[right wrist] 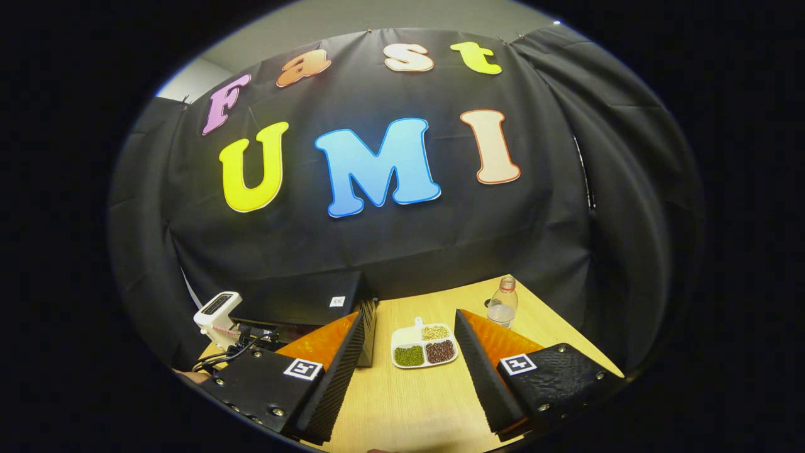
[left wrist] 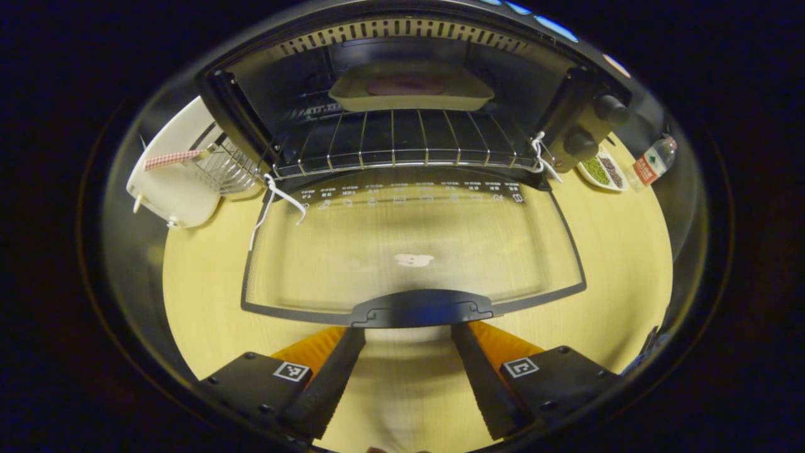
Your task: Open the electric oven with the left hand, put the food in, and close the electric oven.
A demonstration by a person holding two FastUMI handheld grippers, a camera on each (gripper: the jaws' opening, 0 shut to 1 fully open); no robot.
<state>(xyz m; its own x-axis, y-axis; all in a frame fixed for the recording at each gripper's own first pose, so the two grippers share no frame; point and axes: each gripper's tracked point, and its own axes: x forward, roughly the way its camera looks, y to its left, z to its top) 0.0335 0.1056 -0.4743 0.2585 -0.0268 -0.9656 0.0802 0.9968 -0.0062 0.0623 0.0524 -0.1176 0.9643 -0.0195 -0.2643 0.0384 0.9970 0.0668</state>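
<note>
Your left gripper [left wrist: 407,333] hangs with jaws spread wide just short of the curved handle [left wrist: 420,308] on the oven's lowered glass door [left wrist: 412,251]. The food [left wrist: 405,85] lies in a shallow rectangular tray [left wrist: 412,94] on the wire rack [left wrist: 402,141]. Your right gripper [right wrist: 409,340] gapes empty over the pale wood table [right wrist: 402,402], facing a divided dish of beans [right wrist: 422,346].

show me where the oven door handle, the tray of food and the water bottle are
oven door handle [left wrist: 420,309], left gripper view, middle of the dark grip.
tray of food [left wrist: 412,92], left gripper view, front rim.
water bottle [right wrist: 502,308], right gripper view, clear body.
</note>
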